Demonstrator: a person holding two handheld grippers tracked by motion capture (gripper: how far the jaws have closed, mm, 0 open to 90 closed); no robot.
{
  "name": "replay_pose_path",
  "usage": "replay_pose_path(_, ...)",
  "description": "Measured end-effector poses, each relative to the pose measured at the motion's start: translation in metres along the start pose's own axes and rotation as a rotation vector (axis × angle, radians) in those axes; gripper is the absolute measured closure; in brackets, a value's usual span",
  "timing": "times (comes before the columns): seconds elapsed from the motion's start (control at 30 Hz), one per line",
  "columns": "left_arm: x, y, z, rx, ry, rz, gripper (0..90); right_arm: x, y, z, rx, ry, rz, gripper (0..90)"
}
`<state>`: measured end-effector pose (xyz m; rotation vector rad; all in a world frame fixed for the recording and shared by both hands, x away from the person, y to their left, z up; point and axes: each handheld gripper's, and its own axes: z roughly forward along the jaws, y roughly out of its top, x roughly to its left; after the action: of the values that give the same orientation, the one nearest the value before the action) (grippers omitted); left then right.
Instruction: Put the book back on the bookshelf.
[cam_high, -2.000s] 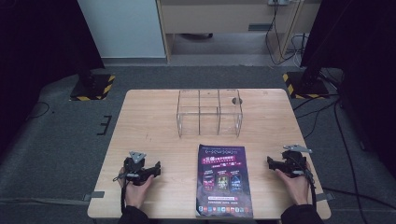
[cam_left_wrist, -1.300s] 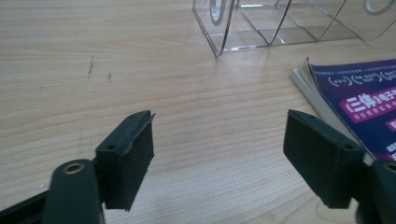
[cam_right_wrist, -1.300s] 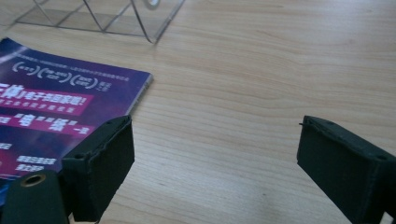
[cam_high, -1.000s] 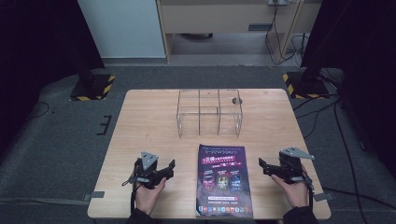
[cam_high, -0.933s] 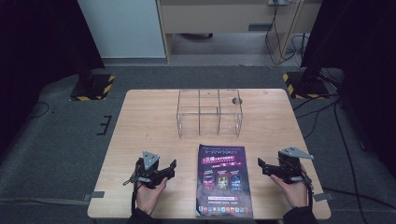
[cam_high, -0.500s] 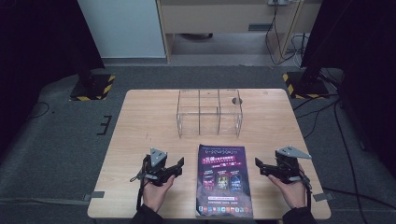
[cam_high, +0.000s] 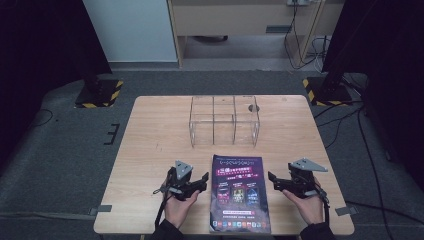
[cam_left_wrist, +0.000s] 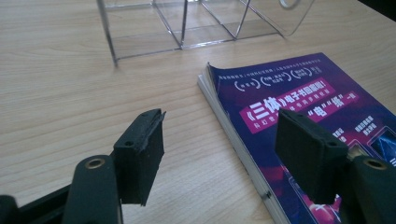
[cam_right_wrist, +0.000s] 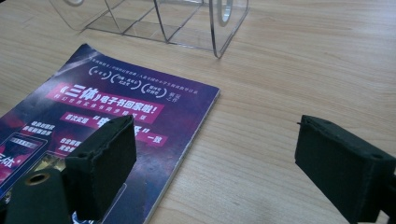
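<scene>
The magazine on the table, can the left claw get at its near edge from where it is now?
Probably yes. The left claw is open and sits just beside the magazine, with bare table between them. The clear acrylic organizer stands farther back, out of the way.

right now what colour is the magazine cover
Dark purple magazine with pink banners, clearest in the right gripper view.

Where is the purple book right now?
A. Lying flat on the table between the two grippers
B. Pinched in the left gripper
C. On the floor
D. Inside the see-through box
A: the purple book lies flat on the wooden table, with the left gripper on one side and the right gripper on the other, both open and holding nothing, and the see-through box behind it.
</scene>
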<state>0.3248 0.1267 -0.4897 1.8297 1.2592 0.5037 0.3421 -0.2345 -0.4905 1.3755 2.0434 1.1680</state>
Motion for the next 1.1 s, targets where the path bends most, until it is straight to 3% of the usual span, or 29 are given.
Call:
replay_pose_path(0.2,-0.007,-0.006,0.006,0.014,-0.014,0.021,33.8,0.006,-0.003,0.003,0.003,0.022,-0.007,14.5)
replay_pose_path(0.93,-0.025,-0.02,0.022,0.092,-0.076,0.027,40.3,0.02,-0.016,0.019,0.034,0.069,-0.022,18.1)
replay_pose_path(1.1,-0.027,-0.024,0.027,0.109,-0.092,0.011,40.8,0.023,-0.019,0.023,0.048,0.081,-0.041,19.4)
